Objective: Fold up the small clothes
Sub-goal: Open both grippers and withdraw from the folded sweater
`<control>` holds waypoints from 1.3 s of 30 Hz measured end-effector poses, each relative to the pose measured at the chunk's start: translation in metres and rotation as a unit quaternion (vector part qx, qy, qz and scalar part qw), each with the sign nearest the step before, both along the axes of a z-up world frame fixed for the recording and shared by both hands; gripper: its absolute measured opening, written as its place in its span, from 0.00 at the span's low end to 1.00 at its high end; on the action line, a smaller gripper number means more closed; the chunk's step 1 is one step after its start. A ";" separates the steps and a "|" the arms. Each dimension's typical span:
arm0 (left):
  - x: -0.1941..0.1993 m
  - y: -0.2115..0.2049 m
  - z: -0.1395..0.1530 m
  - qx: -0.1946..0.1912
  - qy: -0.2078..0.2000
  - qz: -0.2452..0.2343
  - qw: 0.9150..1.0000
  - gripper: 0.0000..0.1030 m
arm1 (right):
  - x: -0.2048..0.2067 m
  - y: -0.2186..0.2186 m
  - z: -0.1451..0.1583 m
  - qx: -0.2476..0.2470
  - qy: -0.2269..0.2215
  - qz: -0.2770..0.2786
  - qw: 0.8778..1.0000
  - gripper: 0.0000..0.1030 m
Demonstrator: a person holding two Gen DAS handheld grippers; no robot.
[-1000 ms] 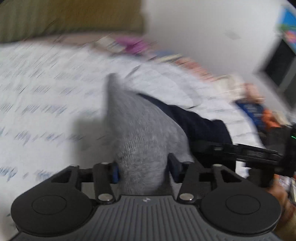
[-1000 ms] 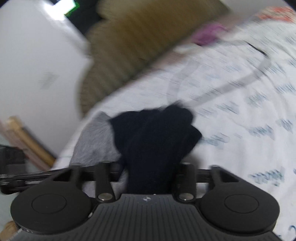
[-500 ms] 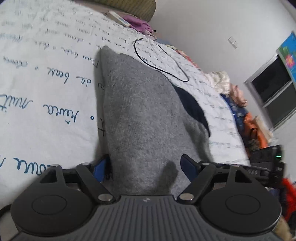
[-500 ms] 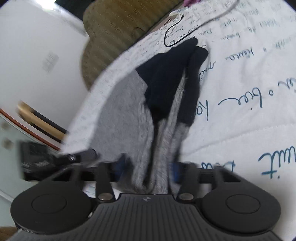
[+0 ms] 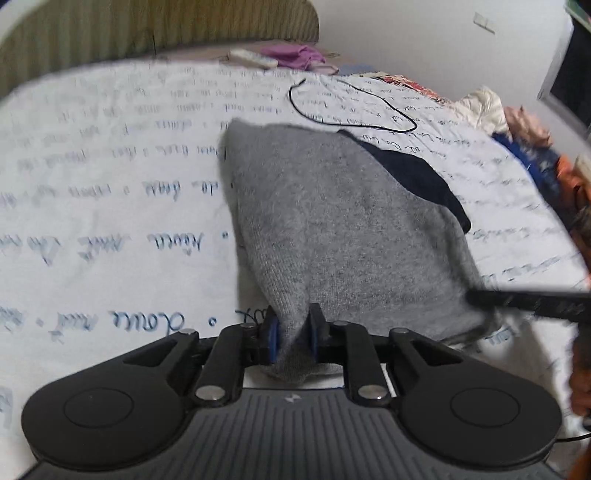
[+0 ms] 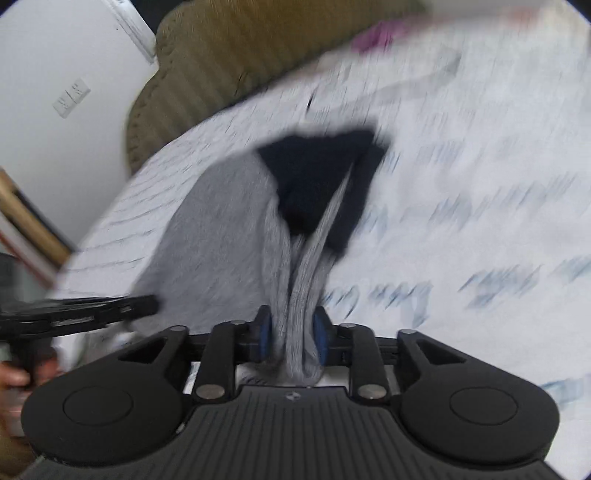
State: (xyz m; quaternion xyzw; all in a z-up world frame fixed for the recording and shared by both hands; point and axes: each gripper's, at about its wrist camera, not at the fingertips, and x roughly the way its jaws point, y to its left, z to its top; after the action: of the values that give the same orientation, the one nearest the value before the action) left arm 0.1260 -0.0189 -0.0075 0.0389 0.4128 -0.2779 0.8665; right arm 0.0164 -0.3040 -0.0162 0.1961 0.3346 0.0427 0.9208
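Note:
A small grey knit garment (image 5: 343, 229) with a dark navy part (image 5: 417, 177) lies spread on a white bedsheet (image 5: 110, 206) printed with blue handwriting. My left gripper (image 5: 293, 338) is shut on its near left edge. My right gripper (image 6: 291, 339) is shut on bunched grey folds of the same garment (image 6: 221, 236), whose navy part (image 6: 321, 177) lies beyond. The right gripper's finger shows as a black bar in the left wrist view (image 5: 528, 299), and the left gripper shows at the left of the right wrist view (image 6: 74, 310).
A thin black cable (image 5: 351, 107) loops on the sheet beyond the garment. An olive ribbed headboard (image 5: 155, 29) stands at the back, with a purple cloth (image 5: 295, 55) below it. Heaped clothes (image 5: 524, 140) lie at the right edge of the bed. A white wall (image 6: 66, 74) is at the left.
The garment came down from hanging in the air to lying spread on the sheet. My left gripper's fingers were wide around the cloth half a second ago and now pinch its edge.

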 end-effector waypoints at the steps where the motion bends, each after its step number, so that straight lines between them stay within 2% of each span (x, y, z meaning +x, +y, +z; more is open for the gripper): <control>1: -0.004 -0.004 0.002 0.013 -0.011 0.002 1.000 0.20 | -0.007 0.009 0.011 -0.049 -0.022 -0.021 0.998 0.34; 3: -0.009 -0.008 0.003 0.032 -0.023 0.006 0.999 0.22 | -0.020 0.030 0.024 -0.119 -0.058 -0.035 0.991 0.35; 5: -0.010 -0.010 0.002 0.038 -0.024 0.010 0.999 0.22 | -0.017 0.050 0.028 -0.139 -0.073 -0.004 0.988 0.37; 6: -0.011 -0.010 0.002 0.038 -0.023 0.013 0.999 0.23 | -0.015 0.058 0.026 -0.142 -0.072 0.014 0.987 0.41; 9: -0.013 -0.007 0.002 0.037 -0.021 0.023 0.999 0.25 | 0.001 0.077 0.013 -0.150 -0.046 0.042 0.987 0.41; 12: -0.017 -0.007 0.002 0.041 -0.022 0.028 0.999 0.30 | 0.009 0.082 -0.008 -0.173 -0.010 0.036 0.984 0.40; 16: -0.024 -0.007 0.003 0.052 -0.035 0.030 0.998 0.33 | -0.004 0.084 0.000 -0.157 -0.028 0.022 0.987 0.41; 18: -0.027 -0.006 0.004 0.055 -0.040 0.034 0.997 0.43 | -0.007 0.085 -0.001 -0.161 -0.027 0.020 0.986 0.44; 20: -0.030 -0.006 0.004 0.055 -0.042 0.038 0.997 0.47 | -0.003 0.086 -0.009 -0.166 -0.011 0.018 0.986 0.44; 23: -0.036 -0.004 0.005 0.058 -0.047 0.042 0.996 0.48 | -0.009 0.089 -0.009 -0.165 -0.013 0.006 0.986 0.46; 25: -0.040 -0.003 0.006 0.061 -0.052 0.046 0.996 0.52 | -0.015 0.093 -0.006 -0.163 -0.019 0.000 0.986 0.55; 27: -0.045 -0.003 0.006 0.064 -0.061 0.050 0.995 0.62 | -0.021 0.098 -0.005 -0.167 -0.023 -0.001 0.986 0.65; 29: -0.050 -0.003 0.006 0.067 -0.070 0.053 0.994 0.67 | -0.025 0.102 -0.006 -0.169 -0.025 -0.004 0.985 0.66; 35: -0.061 -0.003 0.007 0.080 -0.081 0.055 0.992 0.69 | -0.037 0.104 -0.008 -0.141 -0.019 -0.013 0.990 0.67; 39: -0.067 0.001 0.009 0.079 -0.083 0.061 0.992 0.73 | -0.044 0.110 -0.004 -0.143 -0.023 -0.016 0.989 0.72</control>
State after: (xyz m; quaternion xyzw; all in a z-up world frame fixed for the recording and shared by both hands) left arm 0.0592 -0.0180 0.0015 0.1044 0.3620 -0.1873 0.9072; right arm -0.0281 -0.1939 -0.0207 0.0665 0.3125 -0.0155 0.9475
